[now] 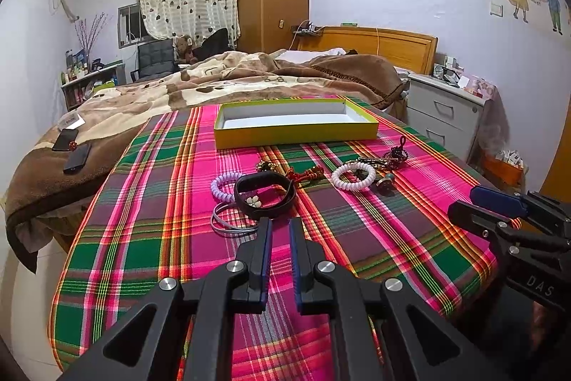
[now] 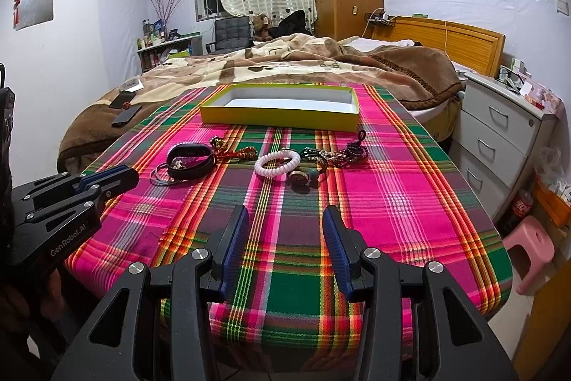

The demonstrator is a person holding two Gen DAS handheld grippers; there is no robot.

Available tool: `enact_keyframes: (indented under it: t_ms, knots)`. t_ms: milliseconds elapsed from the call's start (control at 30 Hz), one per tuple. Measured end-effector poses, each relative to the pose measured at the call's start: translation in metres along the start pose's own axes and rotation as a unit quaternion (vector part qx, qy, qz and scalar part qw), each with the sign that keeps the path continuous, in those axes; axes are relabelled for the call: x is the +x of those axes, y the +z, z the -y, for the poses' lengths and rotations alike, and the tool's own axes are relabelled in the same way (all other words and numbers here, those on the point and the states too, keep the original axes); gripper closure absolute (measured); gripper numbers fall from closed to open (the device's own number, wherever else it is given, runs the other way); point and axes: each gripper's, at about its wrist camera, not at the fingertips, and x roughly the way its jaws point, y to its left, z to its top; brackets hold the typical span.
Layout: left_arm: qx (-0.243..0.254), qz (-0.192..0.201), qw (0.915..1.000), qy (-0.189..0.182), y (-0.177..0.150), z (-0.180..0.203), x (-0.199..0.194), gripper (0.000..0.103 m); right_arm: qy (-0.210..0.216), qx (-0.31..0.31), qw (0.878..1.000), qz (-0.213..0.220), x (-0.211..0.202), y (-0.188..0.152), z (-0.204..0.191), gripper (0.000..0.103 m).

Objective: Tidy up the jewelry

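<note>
Jewelry lies in a loose row on the plaid cloth (image 1: 357, 238). It includes a black band with a flower charm (image 1: 274, 209) (image 2: 192, 170), a lilac spiral tie (image 1: 218, 184), silver bangles (image 1: 228, 225) (image 2: 162, 179), a red knotted cord (image 1: 307, 174), a white spiral tie (image 1: 336, 179) (image 2: 260, 166), a dark beaded piece (image 1: 396, 154) (image 2: 353, 150) and a round ring-like piece (image 2: 299, 179). Behind them stands an empty yellow box (image 1: 296, 134) (image 2: 278, 118). My left gripper (image 1: 280, 224) (image 2: 130, 175) hovers just short of the black band, its jaws a narrow gap apart and empty. My right gripper (image 2: 285, 213) (image 1: 464, 200) is wide open and empty, short of the white tie.
A bed with a brown blanket (image 1: 214, 84) lies behind the table, with two phones (image 1: 76, 158) on its near corner. To the right stand a white nightstand (image 2: 499, 138) and a pink stool (image 2: 531, 249). The table's rounded front edge is close below both grippers.
</note>
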Motion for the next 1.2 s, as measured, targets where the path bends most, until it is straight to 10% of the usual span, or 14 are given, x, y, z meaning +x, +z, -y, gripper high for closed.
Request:
enact_keyframes:
  t_ms: [1200]
  knots:
    - [-0.008,-0.003,1.0,-0.005,-0.0012,0.0003,-0.0003,0.094,0.0,0.0,1.0,-0.001,-0.0011,0.0005,-0.0011,0.059]
